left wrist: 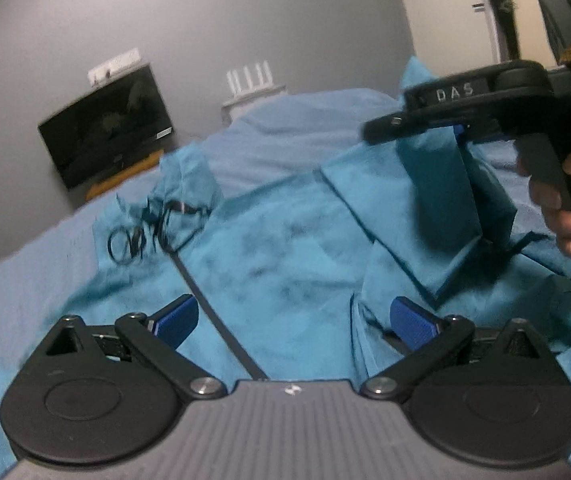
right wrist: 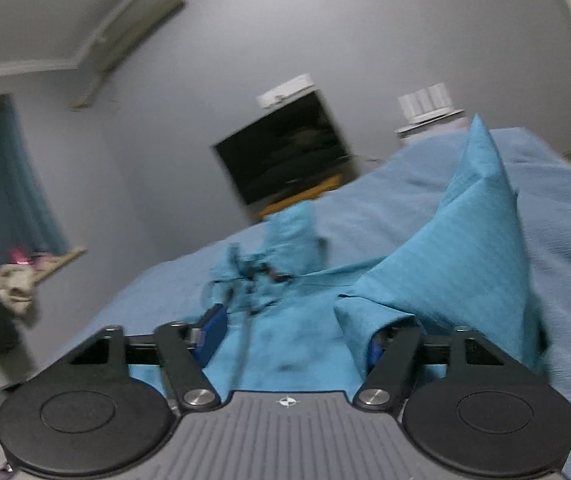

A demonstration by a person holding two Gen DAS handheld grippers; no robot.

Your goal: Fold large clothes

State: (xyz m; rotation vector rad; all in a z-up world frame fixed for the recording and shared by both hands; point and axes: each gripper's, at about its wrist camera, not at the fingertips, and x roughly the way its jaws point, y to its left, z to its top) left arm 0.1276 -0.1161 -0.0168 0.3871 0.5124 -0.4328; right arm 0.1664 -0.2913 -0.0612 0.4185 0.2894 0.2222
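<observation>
A large teal garment (left wrist: 285, 248) lies spread on a light blue bed cover (left wrist: 285, 128), with a black trim line and a tangle of black strings (left wrist: 153, 228) near its far end. My left gripper (left wrist: 295, 324) hovers over it, open, nothing between its blue pads. A person's hand (left wrist: 565, 208) holds my right gripper (left wrist: 385, 124) at the upper right. In the right wrist view the right gripper (right wrist: 295, 340) is open. A raised fold of the garment (right wrist: 457, 256) drapes over its right finger and hides most of that pad. The strings (right wrist: 253, 276) lie ahead.
A dark screen (left wrist: 109, 128) on a wooden stand leans against the grey wall beyond the bed (right wrist: 365, 208). A white device with upright prongs (left wrist: 251, 84) stands beside it. A curtain (right wrist: 5, 180) and a pile of clothes (right wrist: 9, 288) are at the left.
</observation>
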